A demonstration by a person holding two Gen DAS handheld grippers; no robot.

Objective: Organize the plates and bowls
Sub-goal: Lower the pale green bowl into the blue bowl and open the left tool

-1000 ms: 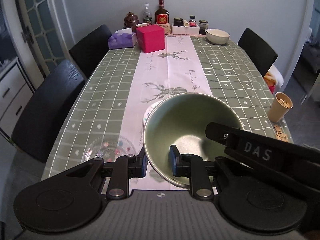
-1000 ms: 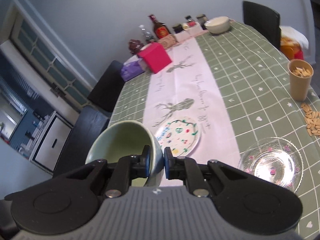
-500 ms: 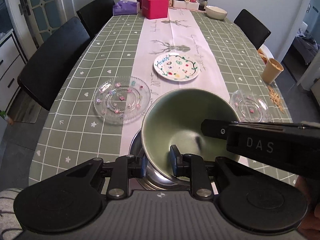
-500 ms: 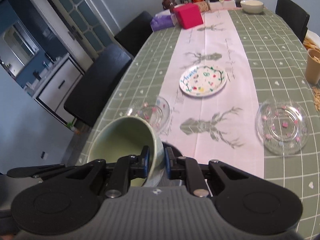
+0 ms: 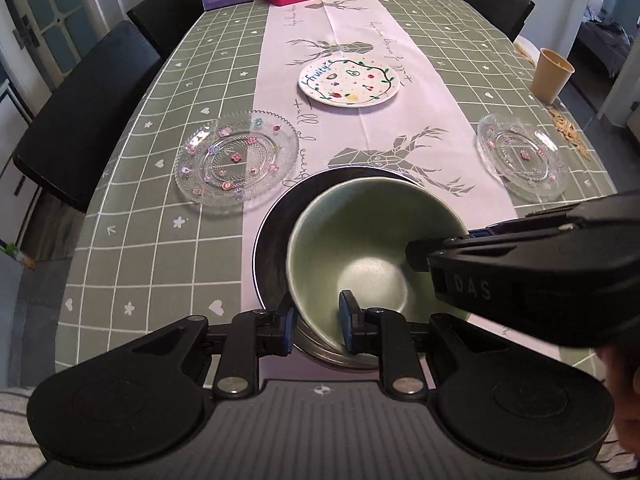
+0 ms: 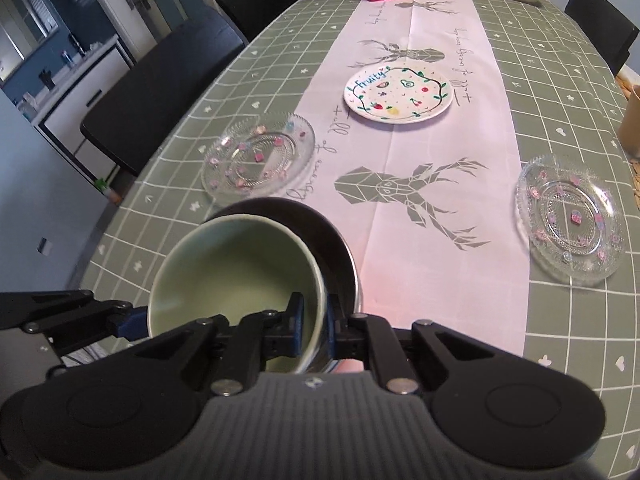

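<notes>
The green bowl (image 5: 372, 248) is now lowered into the dark bowl (image 5: 276, 240), seen higher earlier. Its rim is clamped between the closed jaws of both the left gripper (image 5: 318, 326) and right gripper (image 6: 314, 330).

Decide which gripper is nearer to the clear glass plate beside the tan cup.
Right. The right gripper clamps the green bowl on the side toward that glass plate; the left gripper clamps the rim farther away.

"Fruity" is lettered in blue on the white painted plate (image 5: 349, 83); "DAS" is printed on the right gripper (image 5: 472, 236).
</notes>
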